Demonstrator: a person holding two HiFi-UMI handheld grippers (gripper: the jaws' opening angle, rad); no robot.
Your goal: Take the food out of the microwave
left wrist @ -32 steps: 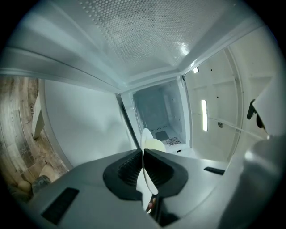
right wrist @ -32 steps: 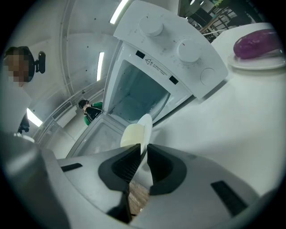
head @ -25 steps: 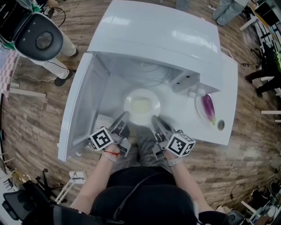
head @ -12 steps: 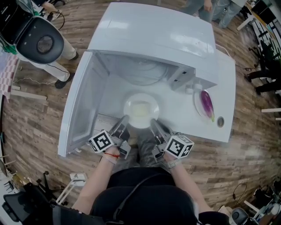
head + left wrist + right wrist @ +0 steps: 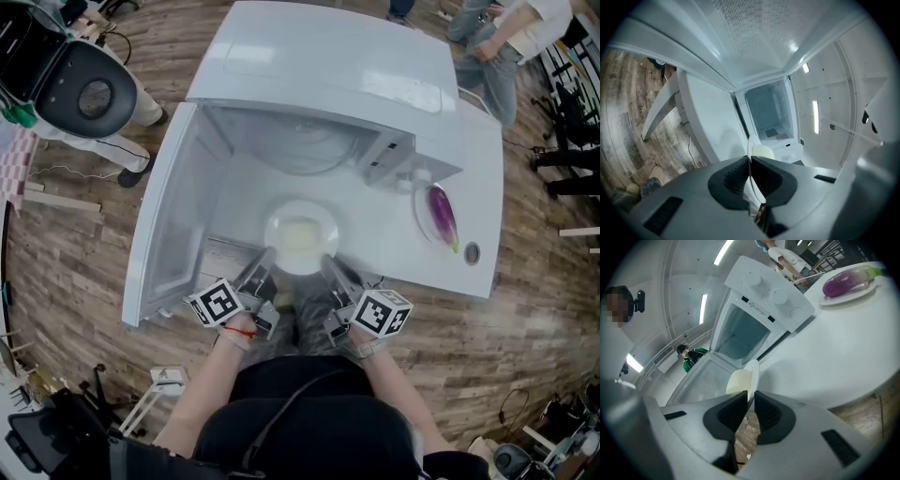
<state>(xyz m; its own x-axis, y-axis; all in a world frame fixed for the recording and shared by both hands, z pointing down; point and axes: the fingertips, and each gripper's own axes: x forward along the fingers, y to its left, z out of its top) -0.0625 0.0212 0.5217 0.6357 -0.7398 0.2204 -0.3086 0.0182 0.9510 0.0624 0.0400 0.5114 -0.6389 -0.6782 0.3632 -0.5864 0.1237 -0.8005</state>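
L claw [image 5: 266,257] & R claw [image 5: 327,261] each pinch the rim of the plate [image 5: 281,217], L on its left side, R on its right. Both sets of jaws are nearly together, w/ only the thin rim between the pads. Grip from 2 sides is prob. to keep the plate level so the food [image 5: 300,232], a pale lump, doesn't slide off.

Plate is at the mouth of the microwave [image 5: 328,66], close to the desk [image 5: 478,253] front edge; can't tell if it's lifted or resting. Door [image 5: 178,216] is swung fully open toward the desk's left edge, leaving the way out clear.

Count:
- claws: 2
- microwave: 1
- held plate: 1, w/ 1 piece of food
- 2nd plate [image 5: 424,225]: 1, near the desk's right edge, carrying 1 aubergine [image 5: 442,214], well apart from the claws
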